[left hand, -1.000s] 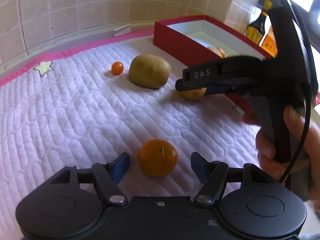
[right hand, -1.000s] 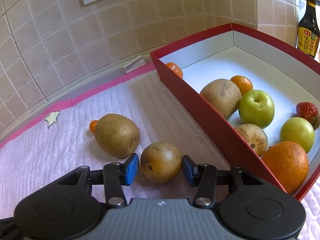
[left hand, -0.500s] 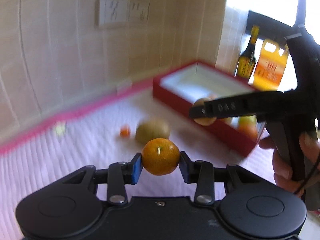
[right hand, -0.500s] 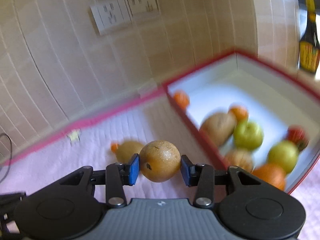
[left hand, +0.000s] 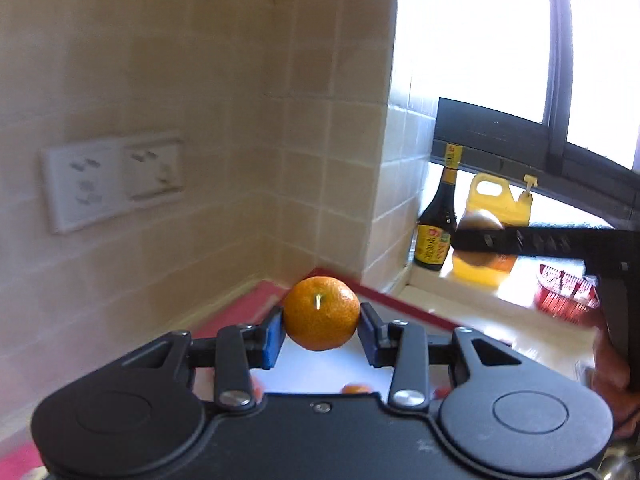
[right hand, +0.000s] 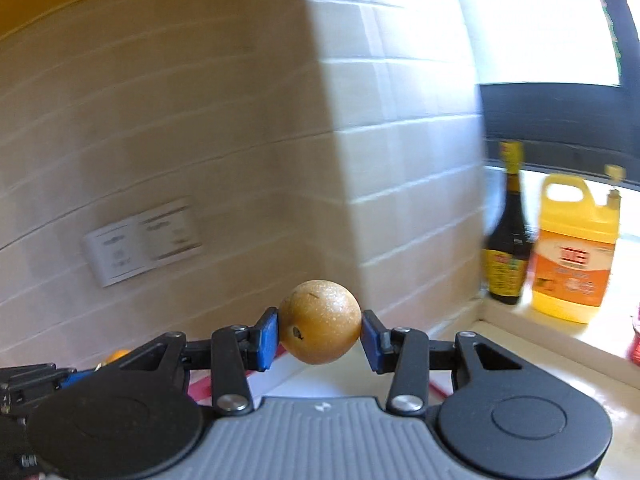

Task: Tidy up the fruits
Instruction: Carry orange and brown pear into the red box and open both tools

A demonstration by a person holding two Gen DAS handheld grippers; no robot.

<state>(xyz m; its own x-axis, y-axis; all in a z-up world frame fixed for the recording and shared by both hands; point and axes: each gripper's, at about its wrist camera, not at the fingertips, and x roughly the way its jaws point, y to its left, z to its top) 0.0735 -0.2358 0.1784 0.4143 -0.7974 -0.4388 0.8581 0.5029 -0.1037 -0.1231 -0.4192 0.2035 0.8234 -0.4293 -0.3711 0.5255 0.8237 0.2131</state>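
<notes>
My left gripper [left hand: 321,330] is shut on a small orange tangerine [left hand: 321,318] and holds it in the air over the red box [left hand: 404,307], whose white floor shows below it. My right gripper [right hand: 319,334] is shut on a round brown fruit [right hand: 319,321] and holds it high, facing the tiled wall corner. The right gripper also shows in the left wrist view [left hand: 480,240] at the right, with the brown fruit [left hand: 478,222] between its fingers. A bit of the red box rim [right hand: 438,386] shows under the right gripper.
A dark sauce bottle [left hand: 438,224] and a yellow jug [left hand: 496,204] stand on the window ledge; both show in the right wrist view too, bottle [right hand: 506,248] and jug [right hand: 576,248]. Wall sockets [left hand: 112,180] are on the tiled wall. A red basket [left hand: 564,292] sits at the right.
Both grippers closed on their fruits on the pink mat, then lifted them. They have since risen further and swung right toward the box and the window corner.
</notes>
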